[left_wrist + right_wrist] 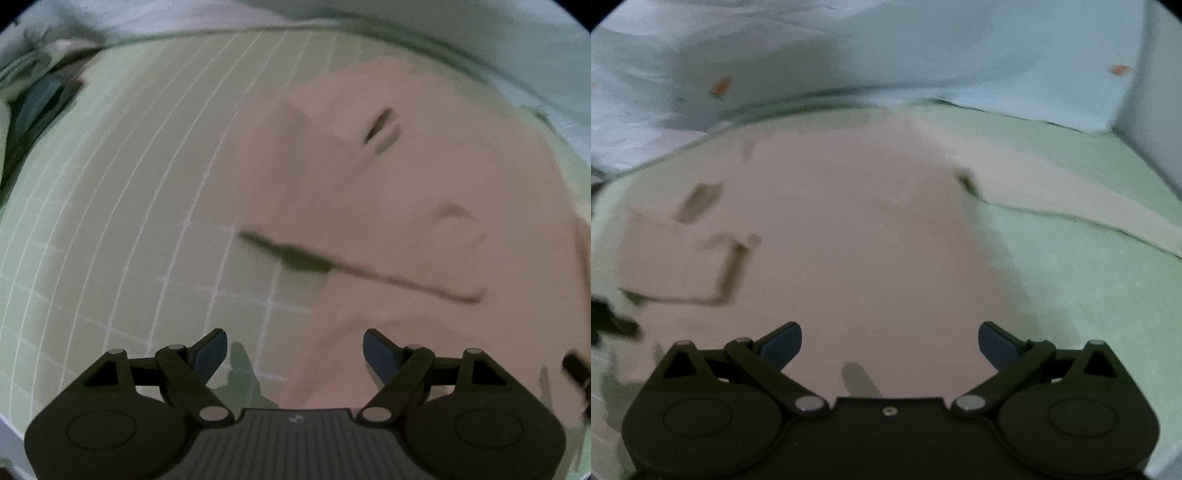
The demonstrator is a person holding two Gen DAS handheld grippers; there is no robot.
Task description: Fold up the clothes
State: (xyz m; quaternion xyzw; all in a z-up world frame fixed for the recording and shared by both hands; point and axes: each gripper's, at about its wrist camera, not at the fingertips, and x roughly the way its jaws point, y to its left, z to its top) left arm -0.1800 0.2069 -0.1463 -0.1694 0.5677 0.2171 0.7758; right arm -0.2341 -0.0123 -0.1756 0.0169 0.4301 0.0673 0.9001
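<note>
A pale pink garment [406, 192] lies spread on a light green gridded mat [129, 206]. In the left wrist view a folded sleeve edge casts a dark line across its lower part. My left gripper [294, 350] is open and empty, hovering over the garment's near left edge. In the right wrist view the same pink garment [849, 240] fills the middle, with a sleeve [1052, 199] stretching right. My right gripper [890, 341] is open and empty above the garment's near part. Both views are blurred.
Light blue cloth [923, 48] with small orange marks lies bunched along the far edge of the green mat [1089, 295]. Dark objects [33, 107] sit at the far left. The other gripper's dark tip shows at the left edge of the right wrist view [609, 321].
</note>
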